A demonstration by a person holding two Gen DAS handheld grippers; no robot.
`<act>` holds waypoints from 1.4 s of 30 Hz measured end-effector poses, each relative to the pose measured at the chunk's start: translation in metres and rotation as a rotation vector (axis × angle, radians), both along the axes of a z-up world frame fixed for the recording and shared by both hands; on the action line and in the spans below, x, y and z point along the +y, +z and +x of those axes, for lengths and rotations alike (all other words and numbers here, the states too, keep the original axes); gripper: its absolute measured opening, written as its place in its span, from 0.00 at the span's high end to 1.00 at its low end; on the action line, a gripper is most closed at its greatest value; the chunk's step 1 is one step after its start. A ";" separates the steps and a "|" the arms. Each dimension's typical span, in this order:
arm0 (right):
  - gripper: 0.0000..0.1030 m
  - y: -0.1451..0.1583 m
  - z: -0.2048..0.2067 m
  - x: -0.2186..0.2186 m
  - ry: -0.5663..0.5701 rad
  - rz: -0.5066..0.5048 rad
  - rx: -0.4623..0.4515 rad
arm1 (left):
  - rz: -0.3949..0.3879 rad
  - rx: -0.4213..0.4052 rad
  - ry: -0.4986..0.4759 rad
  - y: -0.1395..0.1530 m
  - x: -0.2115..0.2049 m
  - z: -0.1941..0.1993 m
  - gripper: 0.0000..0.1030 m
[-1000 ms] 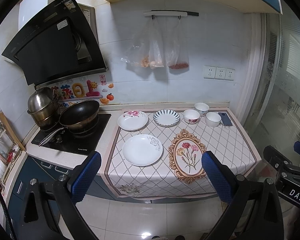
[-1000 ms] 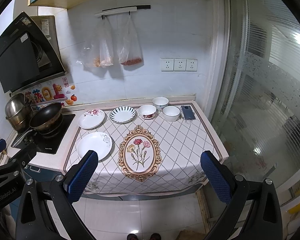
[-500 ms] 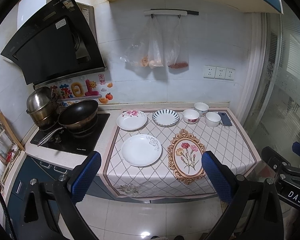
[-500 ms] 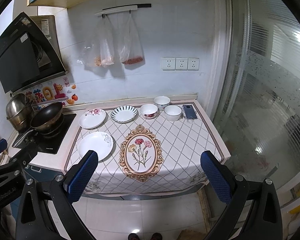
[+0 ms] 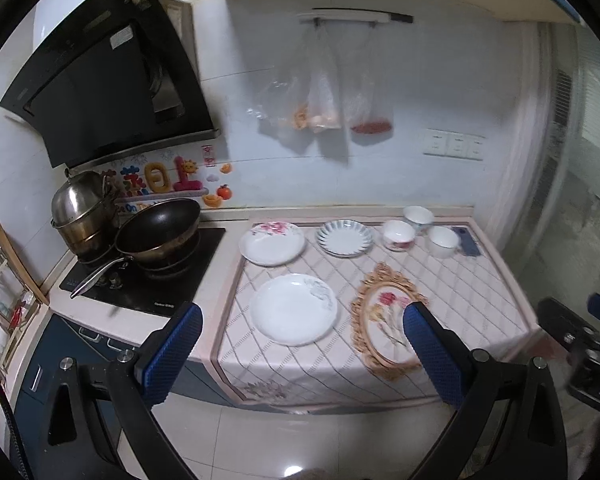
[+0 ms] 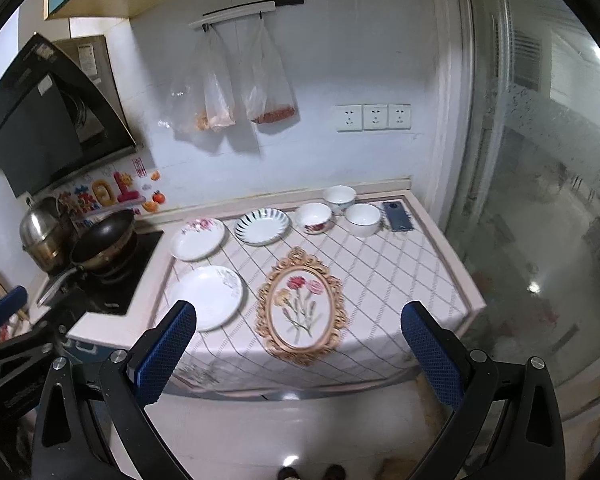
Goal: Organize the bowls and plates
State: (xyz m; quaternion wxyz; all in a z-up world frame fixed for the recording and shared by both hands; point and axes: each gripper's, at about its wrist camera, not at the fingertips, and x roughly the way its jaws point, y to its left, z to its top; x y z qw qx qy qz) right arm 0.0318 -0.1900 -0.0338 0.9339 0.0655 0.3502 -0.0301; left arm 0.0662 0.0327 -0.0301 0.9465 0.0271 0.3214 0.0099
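Note:
On the patterned cloth lie a plain white plate [image 5: 293, 309] [image 6: 208, 297] near the front, a pink-flower plate [image 5: 272, 243] [image 6: 198, 238] and a blue-striped plate [image 5: 345, 237] [image 6: 263, 226] behind it. Three bowls stand at the back right: a red-flower bowl [image 5: 398, 235] [image 6: 314, 218], a white bowl [image 5: 443, 241] [image 6: 363, 219] and another white bowl [image 5: 418, 216] [image 6: 340, 199] by the wall. My left gripper [image 5: 302, 354] hangs open in front of the counter, below the white plate. My right gripper [image 6: 299, 352] is open too, off the front edge, holding nothing.
A cooktop [image 5: 148, 280] with a black wok [image 5: 158, 231] and steel pots [image 5: 82, 210] sits left of the cloth. A dark phone [image 5: 467, 241] [image 6: 398, 222] lies beside the bowls. Plastic bags [image 6: 236, 88] hang on the wall. A glass partition [image 6: 540, 200] bounds the right side.
Both grippers have moved closer to the counter, which now looks larger; both views show motion blur. The plates and bowls lie where they were.

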 end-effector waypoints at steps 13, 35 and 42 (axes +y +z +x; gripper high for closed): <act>0.01 -0.155 0.173 0.032 0.153 0.211 0.265 | -0.081 0.395 0.170 -0.158 0.090 0.179 0.01; 0.86 -0.448 0.433 0.098 0.388 0.560 0.799 | -0.253 0.802 0.170 -0.349 0.137 0.326 0.70; 0.87 -0.441 0.431 0.099 0.412 0.547 0.790 | -0.230 0.730 0.170 -0.334 0.121 0.312 0.74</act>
